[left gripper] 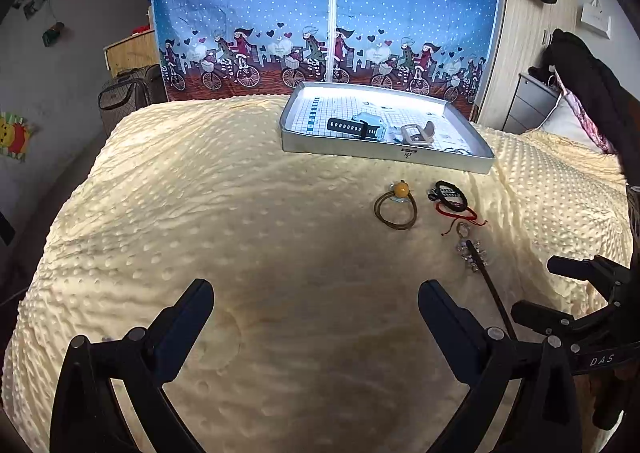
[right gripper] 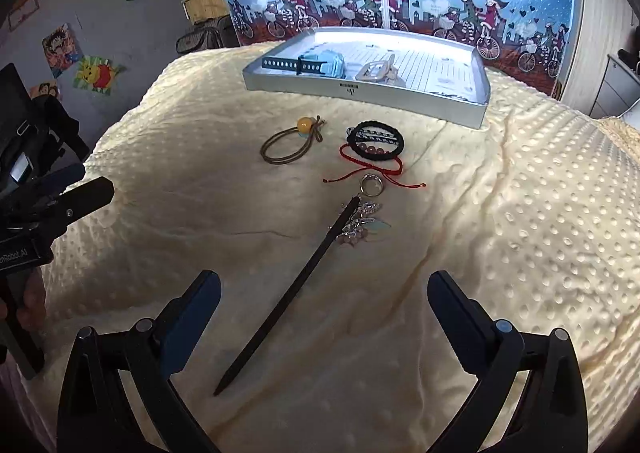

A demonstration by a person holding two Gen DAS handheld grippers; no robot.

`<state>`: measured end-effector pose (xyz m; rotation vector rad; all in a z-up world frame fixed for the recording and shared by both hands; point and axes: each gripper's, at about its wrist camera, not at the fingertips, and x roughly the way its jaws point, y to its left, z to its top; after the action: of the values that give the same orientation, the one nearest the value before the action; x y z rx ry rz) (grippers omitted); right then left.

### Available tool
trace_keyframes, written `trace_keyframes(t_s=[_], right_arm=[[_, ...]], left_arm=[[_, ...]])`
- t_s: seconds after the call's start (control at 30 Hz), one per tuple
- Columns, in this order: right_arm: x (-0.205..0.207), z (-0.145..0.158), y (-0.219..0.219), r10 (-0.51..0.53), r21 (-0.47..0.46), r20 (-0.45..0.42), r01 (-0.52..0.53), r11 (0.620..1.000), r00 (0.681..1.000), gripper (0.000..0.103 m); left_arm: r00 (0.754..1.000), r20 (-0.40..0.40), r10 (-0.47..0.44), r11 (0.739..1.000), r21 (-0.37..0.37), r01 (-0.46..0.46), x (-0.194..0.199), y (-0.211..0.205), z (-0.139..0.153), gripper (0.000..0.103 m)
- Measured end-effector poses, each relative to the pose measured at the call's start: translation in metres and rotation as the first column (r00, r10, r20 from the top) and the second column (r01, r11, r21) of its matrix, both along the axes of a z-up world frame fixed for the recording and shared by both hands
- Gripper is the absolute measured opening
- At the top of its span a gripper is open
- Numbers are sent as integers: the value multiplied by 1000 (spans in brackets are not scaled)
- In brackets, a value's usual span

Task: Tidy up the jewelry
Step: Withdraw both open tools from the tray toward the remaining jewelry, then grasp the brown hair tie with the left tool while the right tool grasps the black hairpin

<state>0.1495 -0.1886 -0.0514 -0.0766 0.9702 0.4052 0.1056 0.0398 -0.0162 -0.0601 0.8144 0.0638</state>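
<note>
A pale yellow dotted blanket (right gripper: pixel 520 213) covers the bed, and near its far edge sits a shallow silver tray (right gripper: pixel 360 89), which serves as the landmark here. Inside the tray lie a watch with a dark strap and light blue body (right gripper: pixel 316 63) toward its left side and a beige buckle-like piece (right gripper: pixel 376 73) near its middle. Just in front of the tray, on the blanket, rests a brown hair tie with a yellow bead (right gripper: pixel 288 145); to the right of that tie, still in front of the tray, a black bracelet (right gripper: pixel 376 141) lies overlapping a red cord bracelet (right gripper: pixel 372 165). Nearer the cameras than these, a metal ring with a cluster of clear charms (right gripper: pixel 366 209) lies on the blanket, and a long dark hair stick (right gripper: pixel 288 293) runs from that cluster diagonally away from the tray. The right gripper (right gripper: pixel 324 293) hovers over the blanket on the near side of the tray, its jaws spread wide and empty, with the stick's lower half lying between them. The left gripper (left gripper: pixel 316 301) hangs further left of the jewelry, jaws likewise wide apart with nothing in them.
</note>
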Motion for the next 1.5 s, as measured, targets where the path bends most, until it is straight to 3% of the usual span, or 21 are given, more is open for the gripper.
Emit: trace_keyframes(t_s=[0.13, 0.2, 0.27, 0.33, 0.4, 0.47, 0.53, 0.73, 1.0, 1.1, 1.2, 1.5], right_arm=[[17, -13, 7, 35, 24, -40, -34, 999, 999, 101], [25, -20, 11, 59, 23, -52, -58, 998, 997, 99], [30, -24, 13, 72, 19, -65, -71, 997, 995, 82], [38, -30, 13, 70, 21, -91, -68, 997, 993, 74], [47, -39, 11, 62, 40, -135, -58, 998, 989, 70], [53, -45, 10, 58, 29, -160, -54, 998, 985, 65], [58, -49, 11, 62, 6, -165, -62, 998, 984, 63], [71, -52, 0, 46, 4, -150, -46, 999, 988, 44], [80, -53, -8, 48, 49, -147, -41, 998, 988, 21], [74, -55, -5, 84, 67, -161, -74, 995, 983, 18], [71, -56, -1, 111, 69, -162, -101, 993, 981, 14], [63, -59, -13, 145, 169, -194, -112, 979, 970, 8]], left_arm=[[999, -30, -12, 999, -53, 11, 29, -2, -9, 102], [999, -38, -17, 997, -82, 13, 42, -5, -12, 96], [998, -50, -28, 995, -102, 23, 58, -10, -17, 89], [997, -65, -45, 993, -112, 37, 77, -16, -25, 84], [995, -81, -65, 992, -115, 55, 94, -22, -32, 78], [990, -107, -92, 989, -127, 78, 112, -29, -41, 63], [983, -131, -126, 984, -142, 107, 127, -37, -50, 55], [970, -173, -172, 982, -109, 155, 151, -56, -65, 46], [973, -190, -133, 985, -134, 109, 156, -46, -72, 39], [960, -238, -150, 983, -140, 119, 156, -47, -79, 17], [949, -266, -171, 980, -145, 136, 155, -48, -81, 6], [927, -290, -238, 961, -210, 181, 129, -55, -74, 3]])
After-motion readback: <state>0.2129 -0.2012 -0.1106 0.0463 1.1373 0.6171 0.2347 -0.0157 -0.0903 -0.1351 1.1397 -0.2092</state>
